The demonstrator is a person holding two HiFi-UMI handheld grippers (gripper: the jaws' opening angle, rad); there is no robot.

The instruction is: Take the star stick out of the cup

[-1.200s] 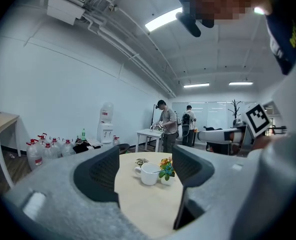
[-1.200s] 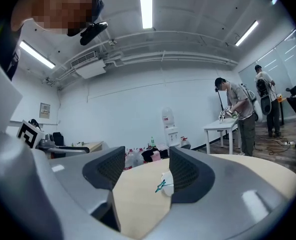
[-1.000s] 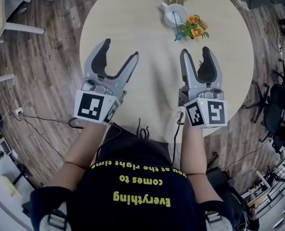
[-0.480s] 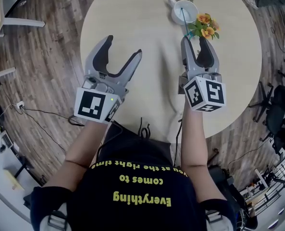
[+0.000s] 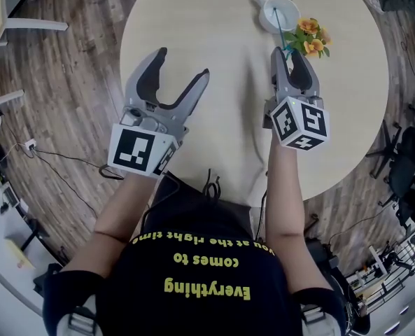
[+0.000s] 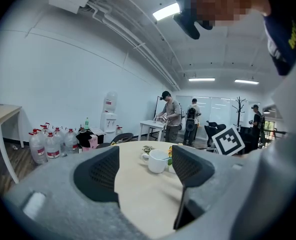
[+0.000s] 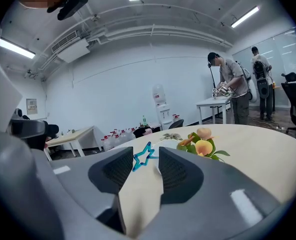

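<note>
Star stick [image 7: 143,156] leans out of the cup [image 5: 277,14] on the tabletop [image 5: 214,61], its star between the tips of my right tongs [image 5: 289,53], which have just been closing but do not pinch it yet. I should close squarely on the star, then lift along the stick's lean so the cup does not tip. My left tongs [image 5: 182,63] hang spread and empty.

The right tool [image 7: 145,165] is pointing across the bench [image 7: 257,139]. Its jaws, just now closing, are standing apart with the blue star stick [image 7: 136,156] showing between their tips, untouched. The white cup [image 7: 166,144] is peeking out behind the star, with orange flowers [image 7: 203,146] lying at its three o'clock.
</note>
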